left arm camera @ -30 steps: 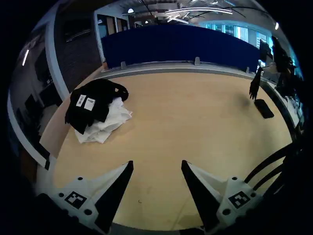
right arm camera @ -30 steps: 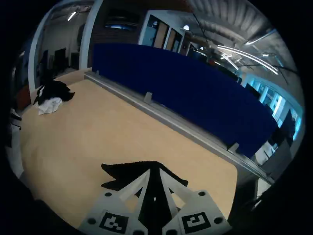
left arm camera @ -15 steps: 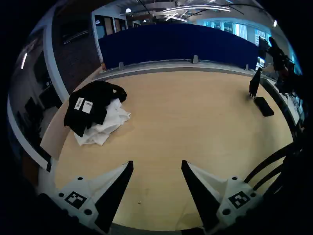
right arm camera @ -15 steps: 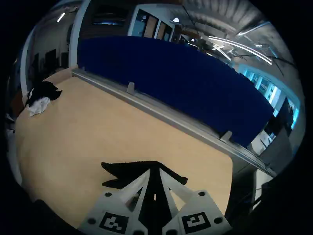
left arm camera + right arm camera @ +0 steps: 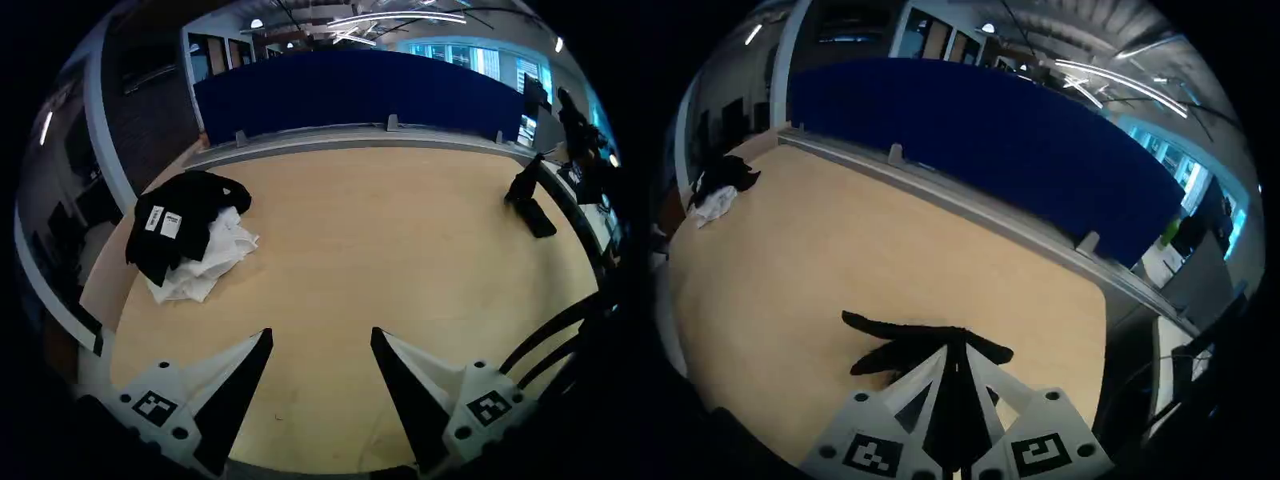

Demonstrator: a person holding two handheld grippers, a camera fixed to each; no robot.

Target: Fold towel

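Far left on the pale wooden desk (image 5: 360, 232): heap of black and white cloths (image 5: 188, 236), well apart from everything else. Nearer the middle, left gripper (image 5: 320, 333) empty, jaws spread wide over bare desk. Off to the right, right gripper (image 5: 957, 352), jaws pressed together on a black towel (image 5: 912, 340), bunched at the tips and low over the desk, touching or not hard to tell. Probably light, limp, quick to sag and crease; best taken at a free corner and drawn taut. Smooth, uncluttered surface for spreading. Behind, blue partition (image 5: 352, 88); open office with ceiling lights (image 5: 400, 18).
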